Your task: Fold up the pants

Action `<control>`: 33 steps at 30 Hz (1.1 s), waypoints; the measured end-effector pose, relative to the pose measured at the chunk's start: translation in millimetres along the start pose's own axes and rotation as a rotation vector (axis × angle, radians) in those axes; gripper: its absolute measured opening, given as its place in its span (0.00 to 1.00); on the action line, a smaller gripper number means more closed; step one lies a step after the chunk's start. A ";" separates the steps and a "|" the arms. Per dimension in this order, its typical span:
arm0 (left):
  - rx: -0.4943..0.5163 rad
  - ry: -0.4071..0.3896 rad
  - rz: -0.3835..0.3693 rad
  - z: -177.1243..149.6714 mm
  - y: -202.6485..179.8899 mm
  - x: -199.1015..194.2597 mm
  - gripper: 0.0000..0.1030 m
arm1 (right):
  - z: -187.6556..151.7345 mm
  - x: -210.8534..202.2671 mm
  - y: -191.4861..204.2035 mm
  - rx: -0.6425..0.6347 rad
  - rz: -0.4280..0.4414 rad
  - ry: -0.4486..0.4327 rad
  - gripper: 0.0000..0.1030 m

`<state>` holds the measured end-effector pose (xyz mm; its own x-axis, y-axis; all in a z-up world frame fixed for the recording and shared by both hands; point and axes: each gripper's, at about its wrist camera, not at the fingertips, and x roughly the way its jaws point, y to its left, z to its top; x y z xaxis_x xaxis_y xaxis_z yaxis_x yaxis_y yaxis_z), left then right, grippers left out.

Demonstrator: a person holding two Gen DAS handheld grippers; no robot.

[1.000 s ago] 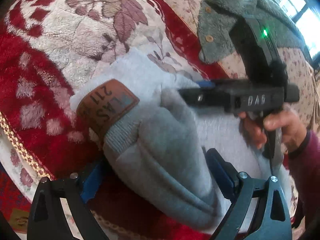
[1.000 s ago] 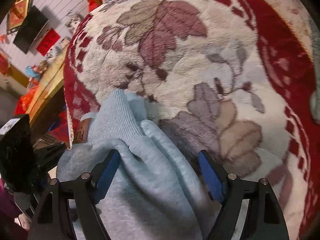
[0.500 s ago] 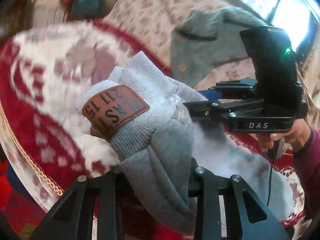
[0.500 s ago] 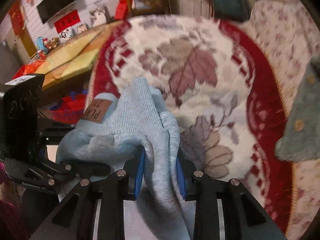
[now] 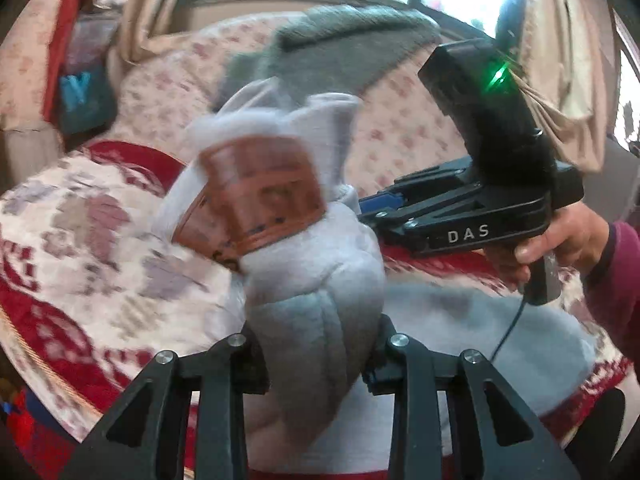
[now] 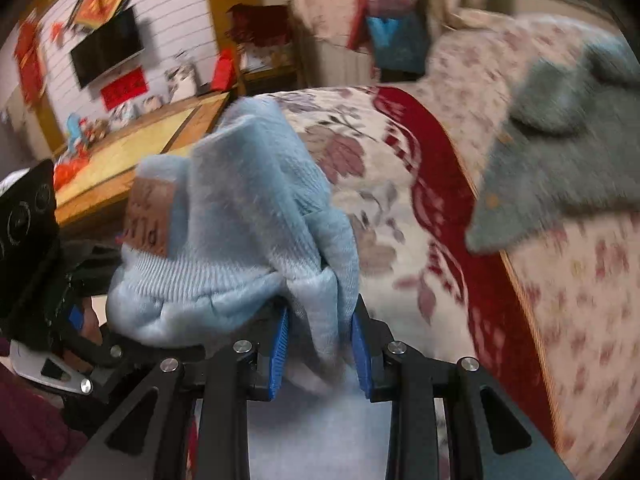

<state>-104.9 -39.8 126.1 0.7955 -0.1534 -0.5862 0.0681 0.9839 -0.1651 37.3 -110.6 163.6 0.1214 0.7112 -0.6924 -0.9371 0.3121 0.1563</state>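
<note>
The pants (image 5: 316,280) are light blue-grey fleece with a brown leather patch (image 5: 256,196) on the ribbed waistband. My left gripper (image 5: 316,344) is shut on a bunched fold of the waistband and holds it up off the red floral blanket (image 5: 80,240). My right gripper (image 6: 320,328) is shut on another fold of the same waistband (image 6: 248,216); it shows in the left wrist view (image 5: 472,216), held by a hand just right of the patch. The rest of the pants (image 5: 480,328) trails on the blanket.
A grey buttoned garment (image 6: 560,152) lies on the floral cover (image 6: 580,280) beyond the blanket, also in the left wrist view (image 5: 352,52). A wooden table (image 6: 132,160) and a wall TV (image 6: 108,48) stand to the left. Windows and curtains are behind.
Both grippers closed on the waistband and lifted it off the blanket; the views tilted up toward the room.
</note>
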 end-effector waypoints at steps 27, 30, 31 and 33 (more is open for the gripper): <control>0.260 0.053 0.018 -83.7 -133.1 25.7 0.90 | -197.0 -92.3 -18.7 0.819 0.032 -0.155 0.76; 0.204 0.059 -0.004 -78.4 -119.8 14.5 0.90 | -197.1 -105.5 -19.9 0.813 -0.003 -0.189 0.76; 0.191 0.053 -0.005 -75.2 -114.1 10.5 0.90 | -194.6 -111.8 -18.4 0.800 -0.032 -0.198 0.76; 0.151 0.029 -0.002 -63.6 -97.5 1.9 0.90 | -186.6 -123.0 -14.9 0.758 -0.067 -0.226 0.76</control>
<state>-148.3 -141.9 90.6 0.7776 -0.1559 -0.6091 0.1613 0.9858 -0.0463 -24.7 -320.3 115.0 0.3090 0.7610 -0.5705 -0.4568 0.6448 0.6128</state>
